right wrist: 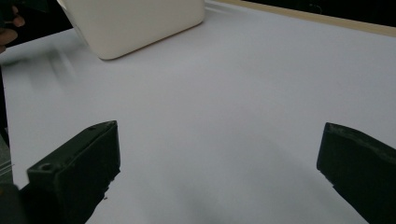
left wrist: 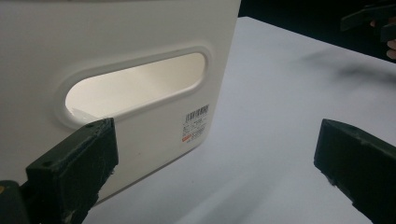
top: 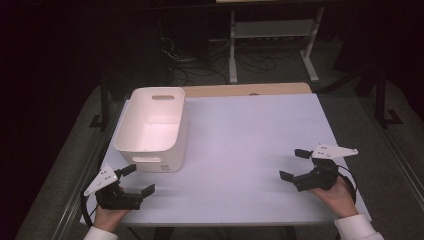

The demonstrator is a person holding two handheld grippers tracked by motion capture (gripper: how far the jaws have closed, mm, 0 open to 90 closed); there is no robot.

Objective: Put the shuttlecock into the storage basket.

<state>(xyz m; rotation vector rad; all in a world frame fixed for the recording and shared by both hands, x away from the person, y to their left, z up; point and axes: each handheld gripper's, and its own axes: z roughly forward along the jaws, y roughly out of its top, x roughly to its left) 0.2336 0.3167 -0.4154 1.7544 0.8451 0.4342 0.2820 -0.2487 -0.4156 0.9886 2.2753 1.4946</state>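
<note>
Resting at the counter's (top: 240,150) left side, the white plastic bin (top: 152,127) is judged light, stiff and smooth; its handle slot (left wrist: 135,86) is best gripped. Left gripper (top: 131,180) and right gripper (top: 294,165) fingers are held spread, empty.

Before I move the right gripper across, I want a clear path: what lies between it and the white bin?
Nothing: in the high view, bare white tabletop runs from the right gripper to the white bin.
</note>
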